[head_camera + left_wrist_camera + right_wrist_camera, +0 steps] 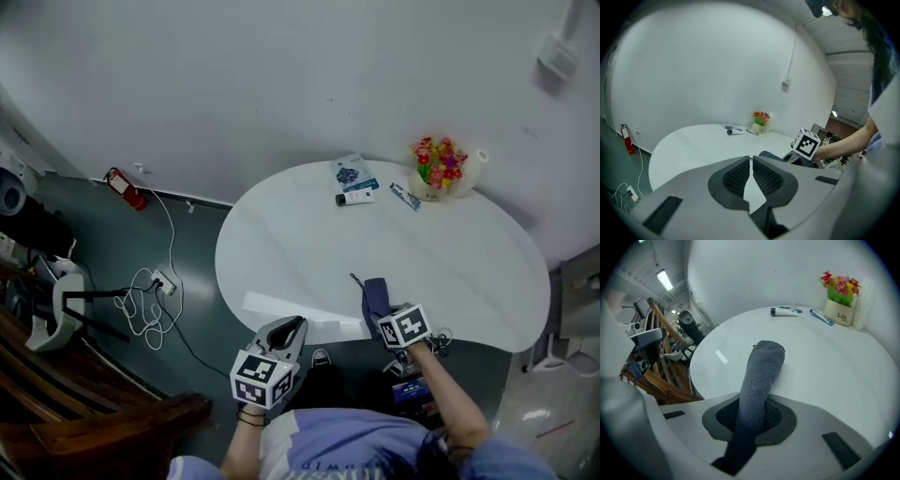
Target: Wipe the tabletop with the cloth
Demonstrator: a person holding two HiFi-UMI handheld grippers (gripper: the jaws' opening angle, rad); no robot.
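Grey-blue knit cloth (761, 366): clamped in R tongs (752, 418), lying on white oval surface (300, 234). L tongs (751, 173) closed, empty.

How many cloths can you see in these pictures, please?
1: the grey cloth, clamped by the fingers of the right gripper, rests on the table by its near edge. The left gripper is shut, empty; no other shows.

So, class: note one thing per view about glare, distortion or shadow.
Head view: a pale glare strip crosses the white oval tabletop near its front edge. Right gripper view: the grey knitted cloth darkens into shadow toward the bottom edge. Left gripper view: fisheye curves the wall; corners go black.
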